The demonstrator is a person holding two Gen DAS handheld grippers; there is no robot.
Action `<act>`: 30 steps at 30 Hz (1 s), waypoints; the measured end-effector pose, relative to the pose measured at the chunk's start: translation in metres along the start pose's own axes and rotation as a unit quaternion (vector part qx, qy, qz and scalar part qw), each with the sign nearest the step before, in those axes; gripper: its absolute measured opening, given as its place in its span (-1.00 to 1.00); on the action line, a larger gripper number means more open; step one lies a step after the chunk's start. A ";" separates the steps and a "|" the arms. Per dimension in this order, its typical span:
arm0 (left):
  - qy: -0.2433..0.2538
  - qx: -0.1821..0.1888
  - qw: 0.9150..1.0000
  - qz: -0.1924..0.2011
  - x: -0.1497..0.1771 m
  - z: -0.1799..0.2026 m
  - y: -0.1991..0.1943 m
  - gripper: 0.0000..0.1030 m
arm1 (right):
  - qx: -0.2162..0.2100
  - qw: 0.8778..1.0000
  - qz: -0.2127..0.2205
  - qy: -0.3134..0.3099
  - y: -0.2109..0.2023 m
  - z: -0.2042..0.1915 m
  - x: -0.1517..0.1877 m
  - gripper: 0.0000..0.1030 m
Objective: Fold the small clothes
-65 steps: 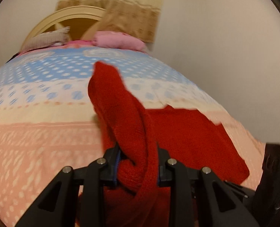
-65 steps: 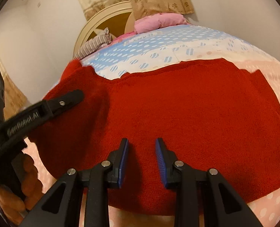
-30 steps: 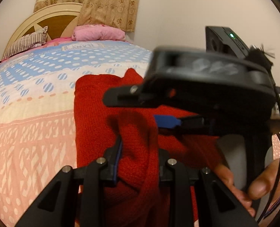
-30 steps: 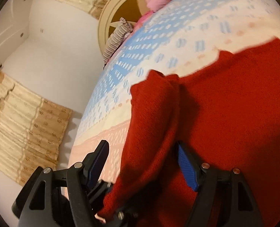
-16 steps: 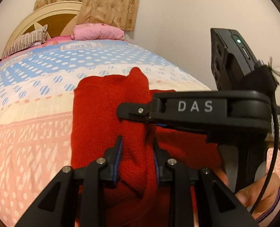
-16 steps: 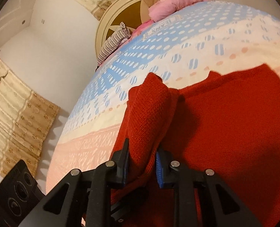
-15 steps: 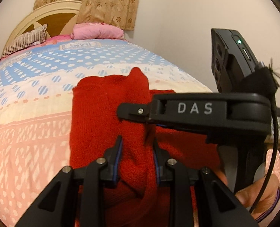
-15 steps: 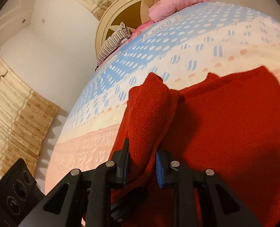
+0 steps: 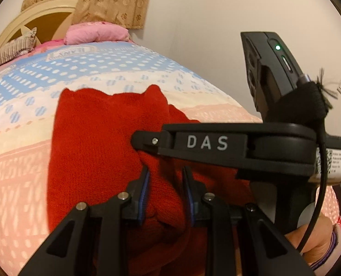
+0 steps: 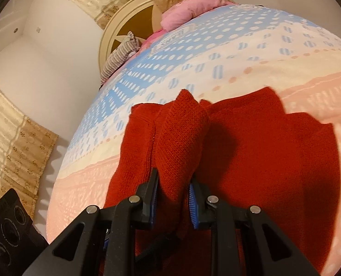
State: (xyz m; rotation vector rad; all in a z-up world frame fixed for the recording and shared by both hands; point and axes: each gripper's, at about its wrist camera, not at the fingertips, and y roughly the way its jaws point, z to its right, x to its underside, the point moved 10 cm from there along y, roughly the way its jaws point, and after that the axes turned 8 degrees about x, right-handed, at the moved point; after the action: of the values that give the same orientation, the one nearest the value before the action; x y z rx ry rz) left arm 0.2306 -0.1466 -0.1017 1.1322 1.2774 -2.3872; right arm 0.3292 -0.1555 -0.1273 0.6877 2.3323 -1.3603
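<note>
A red knit garment (image 9: 94, 142) lies spread on the bed, also in the right wrist view (image 10: 262, 151). My left gripper (image 9: 167, 191) is shut on a raised fold of the red garment. My right gripper (image 10: 173, 188) is shut on the same raised fold, a ridge of knit rising between its blue pads. In the left wrist view the right gripper's body, marked DAS (image 9: 216, 147), crosses from the right just above my left fingers, so both grippers hold the fold close together.
The bedspread (image 9: 20, 161) is pink near me, then cream, then blue with white dots. A pink pillow (image 9: 94, 33) and a striped pillow (image 9: 13, 48) lie by the round headboard (image 10: 129, 18). A plain wall (image 9: 216, 23) stands right of the bed. Curtains (image 10: 7, 142) hang left.
The right gripper closed onto the fold beside my left gripper about a second ago. Since then both grippers have carried the fold a little across the garment, which looks more bunched at its far edge.
</note>
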 end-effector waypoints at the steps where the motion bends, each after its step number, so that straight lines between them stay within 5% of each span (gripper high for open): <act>1: 0.000 0.000 1.000 -0.002 0.000 0.003 0.002 -0.45 | 0.004 1.000 -0.001 0.001 -0.001 0.005 0.000 -0.56; 25: 0.015 -0.002 0.999 -0.033 -0.002 0.034 0.035 -0.45 | 0.043 0.999 -0.005 0.020 -0.007 0.057 -0.007 -0.67; 30: 0.024 0.024 0.999 -0.027 0.002 0.031 0.000 -0.19 | 0.030 0.999 -0.006 0.032 -0.004 0.060 -0.004 -0.67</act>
State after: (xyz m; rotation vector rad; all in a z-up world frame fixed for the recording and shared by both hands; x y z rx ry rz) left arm 0.2128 -0.1700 -0.0932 1.1916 1.2875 -2.4562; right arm 0.3336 -0.2108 -0.1515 0.7474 2.3555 -1.4396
